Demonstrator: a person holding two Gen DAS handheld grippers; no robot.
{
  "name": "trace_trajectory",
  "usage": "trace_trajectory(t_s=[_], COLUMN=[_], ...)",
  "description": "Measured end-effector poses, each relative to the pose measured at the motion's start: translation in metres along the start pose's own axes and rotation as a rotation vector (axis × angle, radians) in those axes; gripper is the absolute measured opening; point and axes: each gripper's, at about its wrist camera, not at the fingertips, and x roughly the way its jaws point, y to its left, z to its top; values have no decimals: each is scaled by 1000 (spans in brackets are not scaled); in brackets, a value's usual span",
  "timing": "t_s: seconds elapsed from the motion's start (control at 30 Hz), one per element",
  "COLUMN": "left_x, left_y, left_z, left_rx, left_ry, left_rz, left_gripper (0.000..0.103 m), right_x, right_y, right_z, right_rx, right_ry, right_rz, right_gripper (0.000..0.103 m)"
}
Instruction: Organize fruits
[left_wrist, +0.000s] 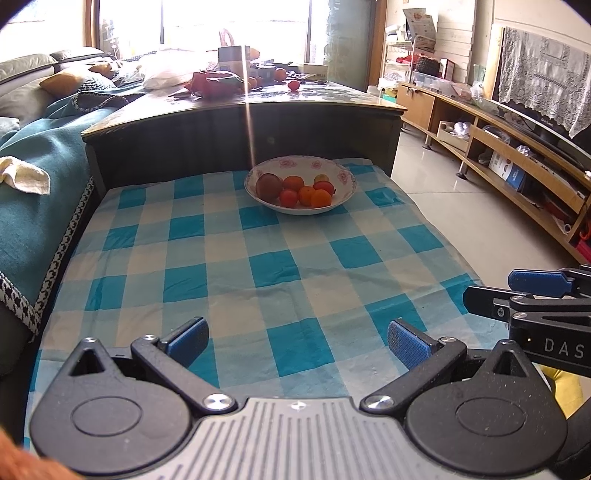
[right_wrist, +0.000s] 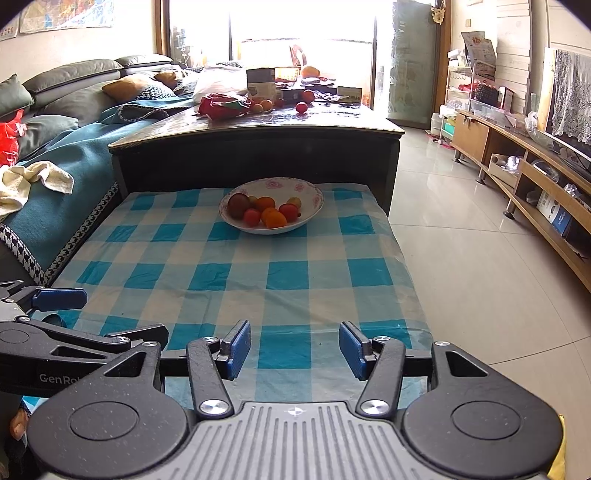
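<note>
A white bowl with a pink flower rim (left_wrist: 341, 173) (right_wrist: 316, 195) stands at the far end of the blue checked cloth (left_wrist: 236, 266) (right_wrist: 236, 269). It holds several fruits: a large brownish one (left_wrist: 269, 185) (right_wrist: 238, 204), orange ones (left_wrist: 320, 198) (right_wrist: 274, 218) and small red ones (left_wrist: 288, 198) (right_wrist: 251, 217). My left gripper (left_wrist: 298, 341) is open and empty over the near end of the cloth, far from the bowl. My right gripper (right_wrist: 294, 347) is open and empty, beside the left one. Each gripper shows at the edge of the other's view.
A dark wooden table (left_wrist: 258, 107) (right_wrist: 266, 129) rises behind the bowl, with loose fruit (right_wrist: 301, 108) and bags on it. A sofa with a teal blanket (left_wrist: 33, 177) (right_wrist: 62, 166) runs along the left. Tiled floor (right_wrist: 480, 258) and a wooden TV shelf (left_wrist: 517, 158) lie to the right.
</note>
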Motion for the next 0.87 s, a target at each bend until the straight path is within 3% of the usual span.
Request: trace_trajectory(t_s=[0.87], left_x=[-4], left_y=[0], left_z=[-3], left_rx=[-2], left_ry=[3], left_rz=[2], left_gripper=[103], right_x=[-2], right_y=[3], right_z=[0], right_rx=[-8], right_ry=[1], right_rz=[1], right_gripper=[49])
